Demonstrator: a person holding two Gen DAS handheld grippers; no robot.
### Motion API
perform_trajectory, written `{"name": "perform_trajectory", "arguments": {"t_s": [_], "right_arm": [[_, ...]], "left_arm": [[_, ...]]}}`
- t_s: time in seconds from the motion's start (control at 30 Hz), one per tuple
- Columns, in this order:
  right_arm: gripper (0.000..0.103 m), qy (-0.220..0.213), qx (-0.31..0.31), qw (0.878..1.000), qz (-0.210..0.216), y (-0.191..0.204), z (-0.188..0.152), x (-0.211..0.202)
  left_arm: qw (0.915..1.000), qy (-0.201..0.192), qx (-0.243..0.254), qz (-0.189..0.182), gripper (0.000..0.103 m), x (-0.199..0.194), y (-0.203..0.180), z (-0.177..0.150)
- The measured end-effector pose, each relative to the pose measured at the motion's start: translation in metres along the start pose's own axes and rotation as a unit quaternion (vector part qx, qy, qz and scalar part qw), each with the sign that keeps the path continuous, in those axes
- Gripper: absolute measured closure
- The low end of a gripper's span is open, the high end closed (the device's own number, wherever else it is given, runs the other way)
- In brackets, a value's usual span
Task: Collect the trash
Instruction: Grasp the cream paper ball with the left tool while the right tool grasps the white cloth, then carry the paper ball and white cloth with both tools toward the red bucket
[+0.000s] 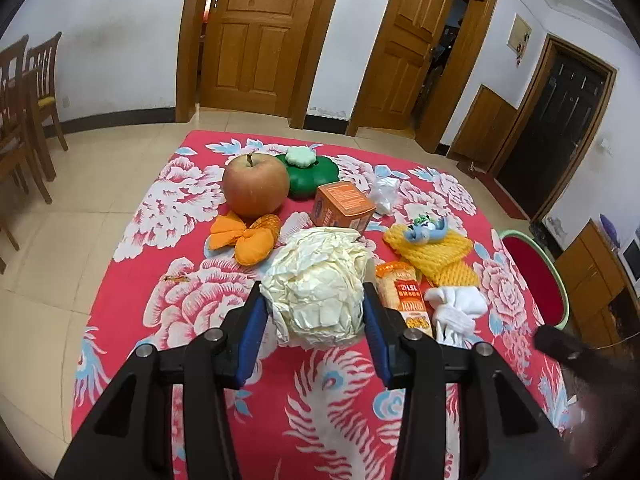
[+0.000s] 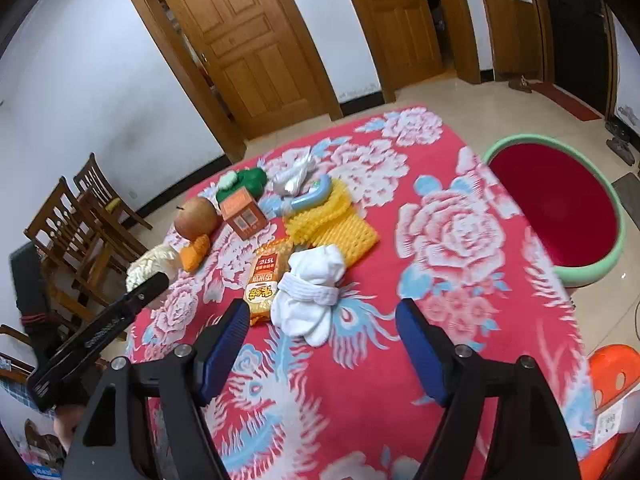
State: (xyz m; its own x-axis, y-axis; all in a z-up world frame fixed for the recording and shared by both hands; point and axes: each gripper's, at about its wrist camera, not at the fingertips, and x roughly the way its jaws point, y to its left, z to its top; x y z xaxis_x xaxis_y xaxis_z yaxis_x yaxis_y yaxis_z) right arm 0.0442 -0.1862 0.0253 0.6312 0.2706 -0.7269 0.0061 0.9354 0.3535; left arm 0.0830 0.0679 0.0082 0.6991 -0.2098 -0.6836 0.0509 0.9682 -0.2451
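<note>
Red cloth with big pink and white flowers covered the counter (image 1: 132,280), and the clutter sat bunched toward its far half; the left tool (image 1: 316,312) was clamped on a crumpled ball of cream paper (image 1: 320,288), its blue pads pressed against both sides of the wad, which sat just nearer than an orange box (image 1: 342,206); the right tool (image 2: 320,336) stood spread wide with nothing between its pads, poised over the cloth just short of a white sock bundle (image 2: 310,292); beside that bundle, touching it on the left, lay a yellow snack wrapper (image 2: 266,276); beyond both sprawled a yellow foam net (image 2: 332,224) with a small blue toy (image 2: 308,200) resting on its far edge; a crumpled white plastic scrap (image 2: 294,178) lay past the toy; over on the left an apple (image 1: 256,186) stood upright, an orange fabric bow (image 1: 248,240) tucked against its near side and a green flower-shaped container (image 1: 310,172) right behind it; off the counter's right edge a red basin with a pale green rim (image 2: 556,204) waited on the tiled floor; wooden chairs (image 1: 28,92) stood by the wall to the left.
</note>
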Motion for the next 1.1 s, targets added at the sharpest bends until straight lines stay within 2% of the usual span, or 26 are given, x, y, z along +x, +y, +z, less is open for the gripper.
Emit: {"name": "perform_trajectory", "arguments": {"t_s": [0.17, 0.37, 0.5, 0.6, 0.77, 0.93, 1.1], "right_arm": [[0.025, 0.024, 0.014, 1.0, -0.013, 0.011, 0.002, 0.034], [0.032, 0.029, 0.034, 0.998, -0.033, 0.014, 0.002, 0.06], [0.048, 0.044, 0.04, 0.997, -0.043, 0.016, 0.0, 0.075], [0.054, 0.059, 0.037, 0.997, -0.042, 0.018, -0.005, 0.084], [0.06, 0.055, 0.03, 0.997, -0.043, 0.018, -0.006, 0.085], [0.076, 0.052, 0.03, 0.998, -0.036, 0.013, -0.008, 0.083], [0.085, 0.046, 0.033, 0.998, -0.011, 0.006, -0.009, 0.075]], "left_arm": [[1.0, 0.007, 0.004, -0.004, 0.057, 0.011, 0.007, 0.001], [0.9988, 0.018, 0.016, -0.043, 0.057, 0.021, 0.002, -0.002], [0.9981, 0.019, 0.017, -0.055, 0.057, 0.024, 0.0, -0.003], [0.9981, 0.021, 0.013, -0.057, 0.057, 0.027, 0.0, -0.005], [0.9984, 0.019, 0.006, -0.053, 0.057, 0.024, 0.001, -0.005], [0.9986, 0.02, 0.003, -0.048, 0.057, 0.019, -0.004, -0.007], [0.9979, 0.026, 0.001, -0.059, 0.057, 0.014, -0.014, -0.01]]}}
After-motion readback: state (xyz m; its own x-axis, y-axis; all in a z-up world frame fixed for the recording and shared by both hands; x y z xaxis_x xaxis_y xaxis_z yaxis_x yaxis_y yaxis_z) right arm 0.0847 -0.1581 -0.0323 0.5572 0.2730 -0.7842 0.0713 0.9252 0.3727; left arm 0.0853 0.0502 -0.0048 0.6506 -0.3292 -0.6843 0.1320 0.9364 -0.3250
